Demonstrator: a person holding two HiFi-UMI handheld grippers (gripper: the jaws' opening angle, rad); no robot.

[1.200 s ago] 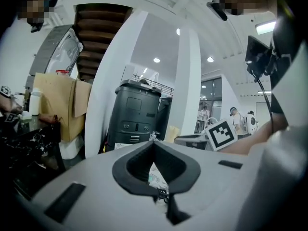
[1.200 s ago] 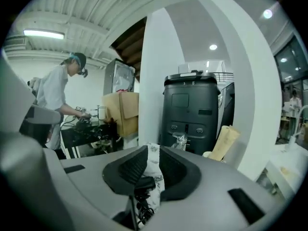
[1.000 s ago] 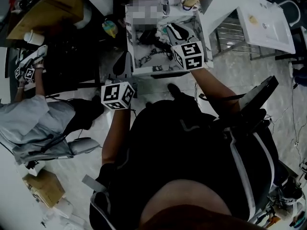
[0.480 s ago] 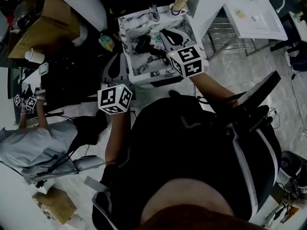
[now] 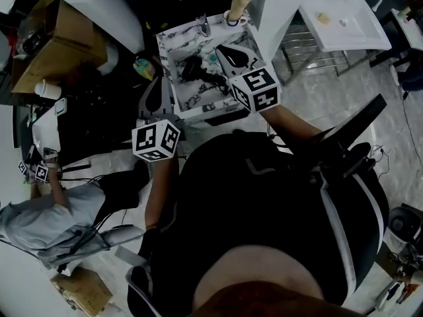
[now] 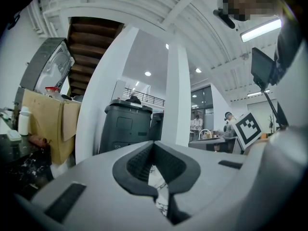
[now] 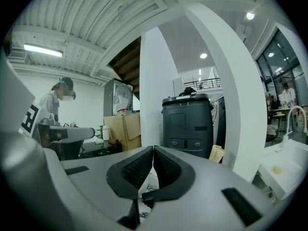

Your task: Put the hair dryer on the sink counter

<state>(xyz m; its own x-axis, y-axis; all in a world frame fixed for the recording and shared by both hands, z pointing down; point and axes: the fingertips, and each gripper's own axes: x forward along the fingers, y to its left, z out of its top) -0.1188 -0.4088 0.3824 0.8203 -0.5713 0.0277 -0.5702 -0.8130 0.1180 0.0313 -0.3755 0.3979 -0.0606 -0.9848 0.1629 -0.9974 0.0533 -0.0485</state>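
A black hair dryer (image 5: 193, 68) lies in a marbled open box (image 5: 173, 91) ahead of me. My right gripper (image 5: 221, 47) hangs over the box's right side, just right of the dryer. Its jaws have just been closing and now its fingertips (image 7: 153, 150) meet, with nothing seen between them. My left gripper (image 5: 158, 79) hovers at the box's left wall, apart from the dryer. Its pads (image 6: 154, 146) also touch with nothing held. The white sink counter (image 5: 344, 20) stands to the far right, and also shows as the sink counter (image 7: 284, 165) in the right gripper view.
A white pillar (image 5: 281, 8) stands between the box and the sink. A dark bin (image 7: 187, 124) is straight ahead. Cardboard boxes (image 5: 59, 28) and a cluttered dark bench fill the left. Another person (image 5: 46, 210) with grippers sits at the lower left. A cup (image 5: 232, 13) stands in the box's far corner.
Both grippers have lifted a little over the box, and the right one's jaws have come together. The head view has swung, so the box and sink sit further left.
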